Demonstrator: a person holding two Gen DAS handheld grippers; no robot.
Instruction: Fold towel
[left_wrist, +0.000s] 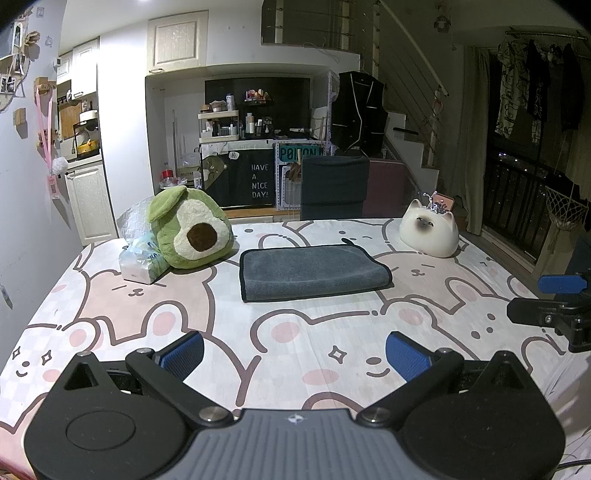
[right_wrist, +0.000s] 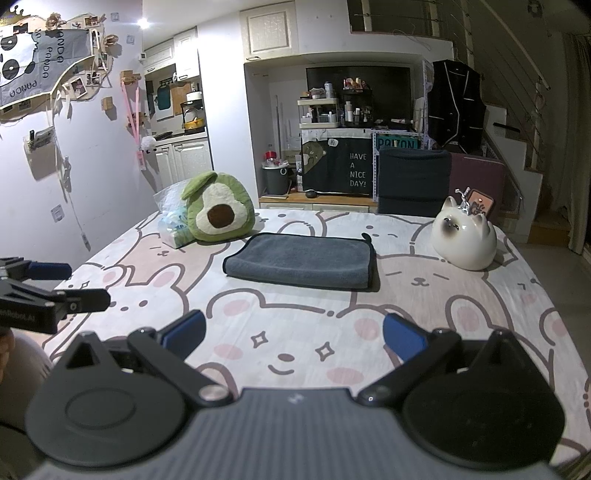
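A grey towel (left_wrist: 312, 271) with a black edge lies folded flat in the middle of the table; it also shows in the right wrist view (right_wrist: 301, 262). My left gripper (left_wrist: 295, 354) is open and empty above the near part of the table, well short of the towel. My right gripper (right_wrist: 293, 334) is open and empty, also short of the towel. Each gripper shows at the edge of the other's view: the right one (left_wrist: 550, 299) and the left one (right_wrist: 59, 286).
The table has a bunny-print cloth (left_wrist: 295, 332). An avocado plush (left_wrist: 190, 229) and a tissue pack (left_wrist: 142, 260) sit to the towel's left. A white cat ornament (left_wrist: 430, 230) sits to its right. A dark chair (left_wrist: 334, 186) stands behind the table.
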